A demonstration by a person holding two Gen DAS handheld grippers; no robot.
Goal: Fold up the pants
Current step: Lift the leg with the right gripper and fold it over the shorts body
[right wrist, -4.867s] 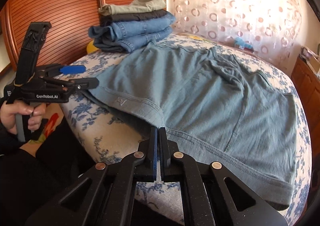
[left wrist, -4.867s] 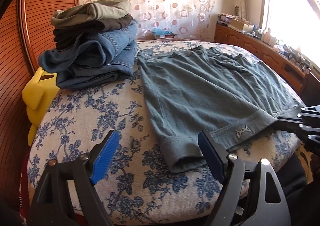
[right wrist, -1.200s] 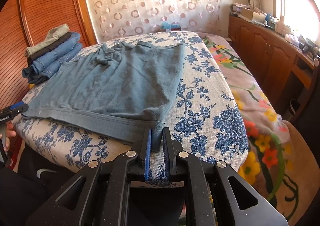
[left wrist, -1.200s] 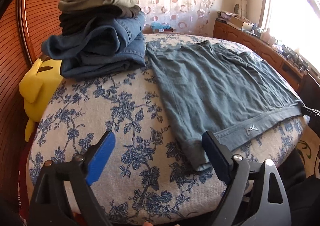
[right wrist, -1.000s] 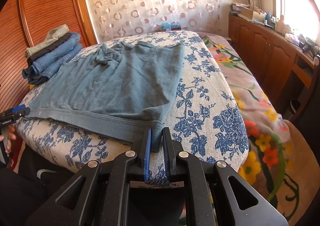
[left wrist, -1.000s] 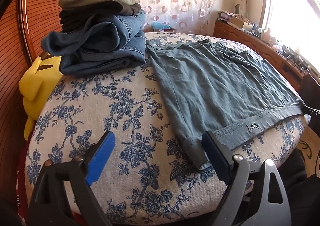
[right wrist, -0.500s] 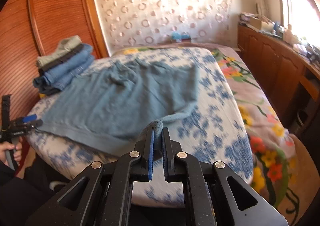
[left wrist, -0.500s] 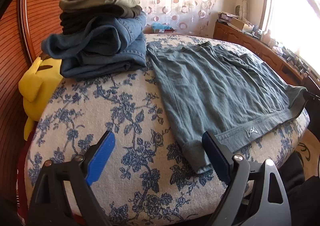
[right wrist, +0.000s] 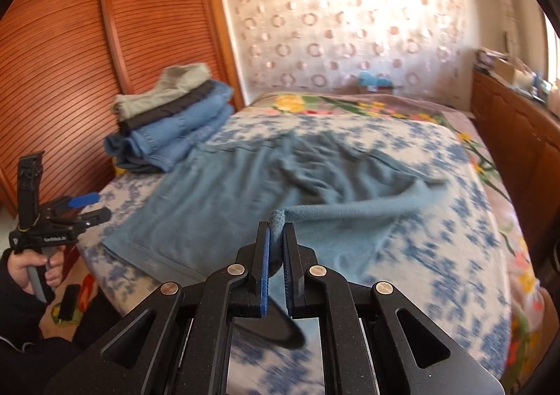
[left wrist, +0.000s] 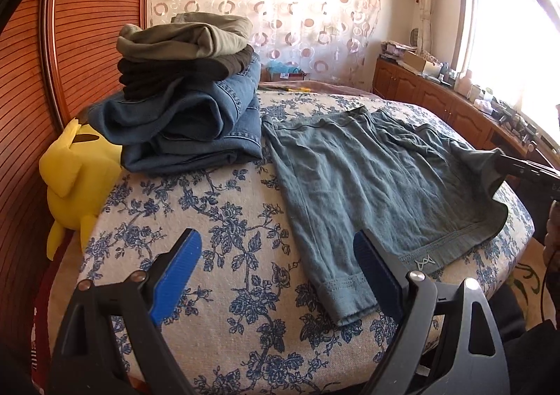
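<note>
Grey-blue pants (left wrist: 367, 178) lie spread on the blue-flowered bed (left wrist: 217, 220). My right gripper (right wrist: 276, 237) is shut on the hem corner of the pants (right wrist: 245, 192) and holds it lifted above the bed; in the left wrist view its black tip (left wrist: 514, 164) pulls that corner up at the right. My left gripper (left wrist: 276, 262) hangs open over the near edge of the bed, its right pad (left wrist: 374, 272) just above the other hem corner, with nothing gripped. A hand holds the left gripper (right wrist: 84, 207) at the far left of the right wrist view.
A stack of folded jeans and trousers (left wrist: 189, 101) sits at the bed's back left, beside a yellow plush toy (left wrist: 77, 171). A slatted wooden wardrobe (right wrist: 70, 62) stands on the left. Wooden cabinets (left wrist: 437, 97) line the right wall under the window.
The right gripper has risen and swung left over the bed, lifting the pants' right hem corner off the mattress. The left gripper has risen slightly and stays open.
</note>
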